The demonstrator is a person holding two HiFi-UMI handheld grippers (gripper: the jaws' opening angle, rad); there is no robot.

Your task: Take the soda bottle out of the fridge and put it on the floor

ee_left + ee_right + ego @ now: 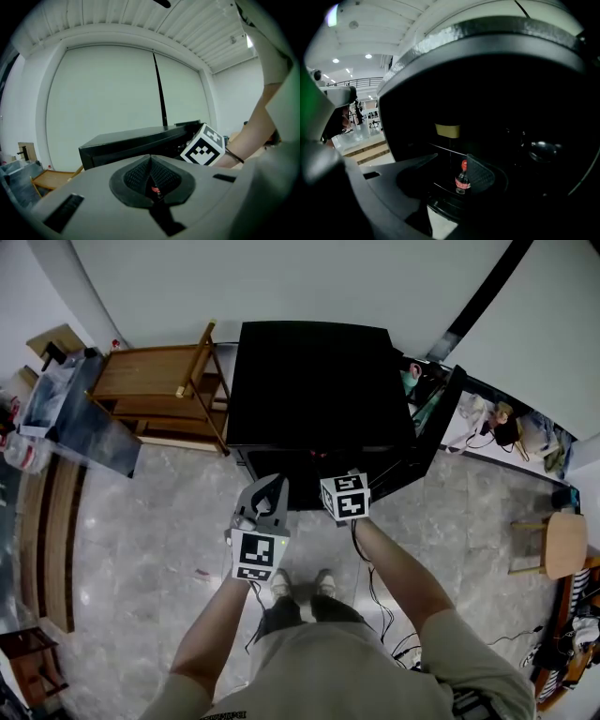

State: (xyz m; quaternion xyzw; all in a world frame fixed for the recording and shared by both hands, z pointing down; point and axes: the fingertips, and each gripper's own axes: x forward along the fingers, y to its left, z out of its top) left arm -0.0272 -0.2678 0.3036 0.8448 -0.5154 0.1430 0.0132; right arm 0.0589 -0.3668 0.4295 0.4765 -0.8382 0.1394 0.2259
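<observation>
The bottle [462, 179] stands upright on a shelf inside the open fridge [319, 381]. The right gripper [451, 164] faces it from outside, jaws wide and empty. The left gripper [151, 177] is alongside, jaws together, holding nothing.

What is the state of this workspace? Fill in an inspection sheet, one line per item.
Surface: grey marble floor; no bottle seen on it.
Job's things: soda bottle, red cap, upright on a shelf inside the black fridge; fridge door open.
Clutter: wooden furniture left of the fridge; wooden stool at right.
Tools: left tool shut, nothing seen held; right tool open, aimed at the bottle, not touching it.
Cables: loose cables on the floor at the person's right.
Surroundings: white wall behind the fridge.
</observation>
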